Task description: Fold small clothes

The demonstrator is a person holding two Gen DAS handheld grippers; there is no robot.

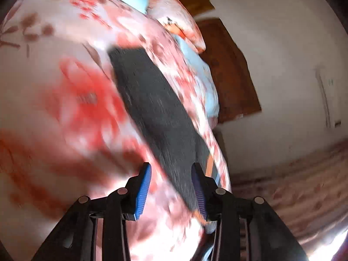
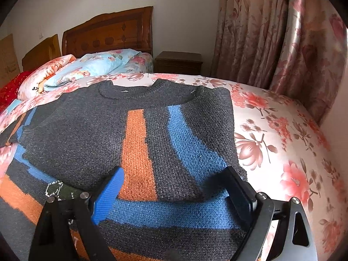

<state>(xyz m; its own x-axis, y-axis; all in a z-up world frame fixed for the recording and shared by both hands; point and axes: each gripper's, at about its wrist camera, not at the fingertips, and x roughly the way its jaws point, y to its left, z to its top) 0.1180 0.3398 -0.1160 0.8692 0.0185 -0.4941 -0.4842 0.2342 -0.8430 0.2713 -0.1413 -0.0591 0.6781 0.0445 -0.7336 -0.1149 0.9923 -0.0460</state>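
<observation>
My left gripper (image 1: pixel 171 187) is half open; a sweater (image 2: pixel 130 143) flap hangs between its pads, unpinched. The sweater lies on the bed (image 2: pixel 282 152). My right gripper (image 2: pixel 174 193), at 6 o'clock, gapes empty. The flap could slip crooked

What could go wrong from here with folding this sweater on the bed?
The left wrist view is heavily blurred, and a dark strip of the sweater lies against one pad of the left gripper, whose fingers stand apart; the knit may snag there or drop crooked. The right gripper hangs open over the sweater's folded lower part without pinning it, so a tug from the other side could drag the fold out of line on the smooth floral bedspread.
</observation>
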